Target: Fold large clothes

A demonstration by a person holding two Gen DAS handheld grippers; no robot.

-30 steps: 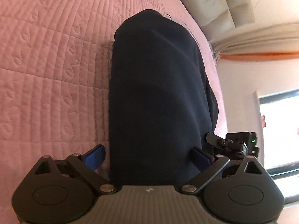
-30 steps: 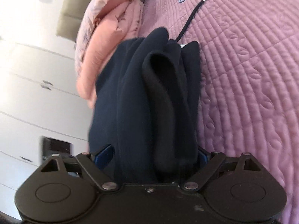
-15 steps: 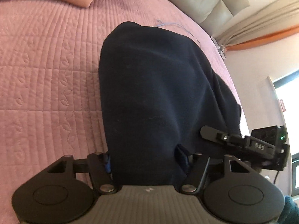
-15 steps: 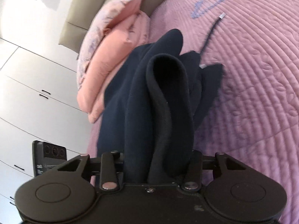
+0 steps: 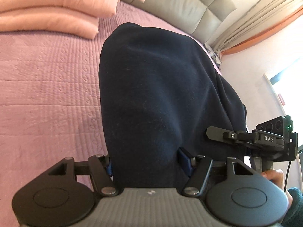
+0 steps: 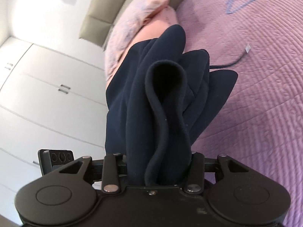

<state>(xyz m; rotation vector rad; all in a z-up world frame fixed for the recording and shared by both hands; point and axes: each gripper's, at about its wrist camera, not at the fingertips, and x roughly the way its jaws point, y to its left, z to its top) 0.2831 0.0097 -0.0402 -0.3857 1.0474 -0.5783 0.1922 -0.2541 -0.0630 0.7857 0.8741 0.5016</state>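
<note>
Now you hold the navy garment (image 5: pixel 161 94) lifted over the bed (image 5: pixel 47 94), both grippers' fingers clamped on bunched cloth; next, lay it down flat for folding.

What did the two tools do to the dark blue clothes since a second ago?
Both tools closed tight on the navy garment: the left tool and right tool were open a second ago. The garment rose off the purple bedspread. The pink pillows stayed put.
</note>
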